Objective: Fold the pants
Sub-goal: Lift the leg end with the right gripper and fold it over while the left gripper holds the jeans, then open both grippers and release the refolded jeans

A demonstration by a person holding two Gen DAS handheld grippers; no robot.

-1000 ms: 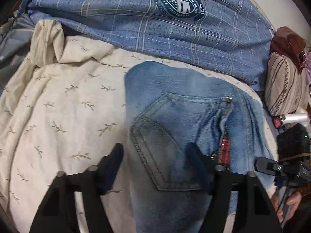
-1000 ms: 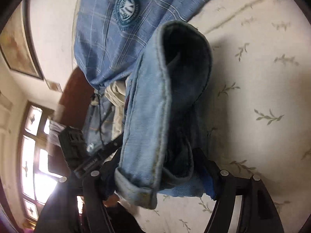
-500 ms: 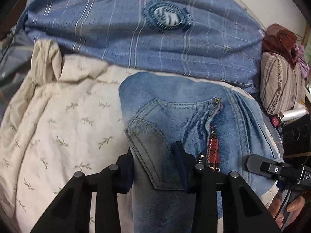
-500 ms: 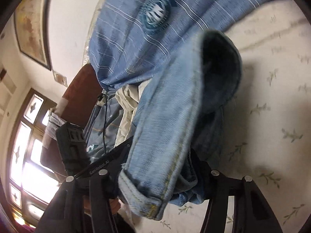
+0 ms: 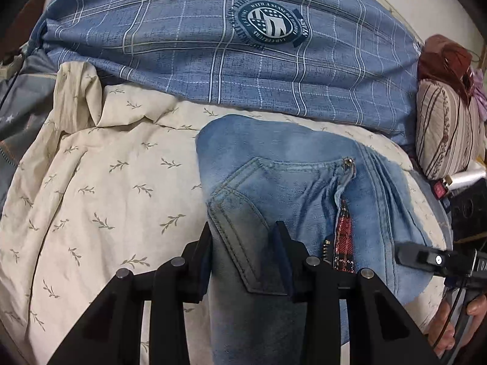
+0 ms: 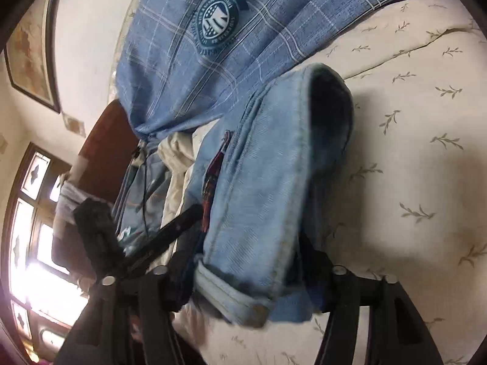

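Denim, folded over, is the only thing off the cream leaf-print bed sheet [image 5: 91, 182], which lies below a blue plaid quilt [image 5: 213, 45] at twelve o'clock. The pants [image 5: 289, 188] run from six toward twelve, likely held for another fold. The left tongs [image 5: 245, 261] clench the pocket edge at six; the right tongs [image 6: 243, 289] clench the cuffed hem

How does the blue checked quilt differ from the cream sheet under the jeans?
The blue checked quilt is blue with white grid lines and a round crest; the cream sheet is pale with small leaf sprigs. The quilt lies bunched at the far side; the sheet is spread under the jeans. Both are bedding, and both are wrinkled.
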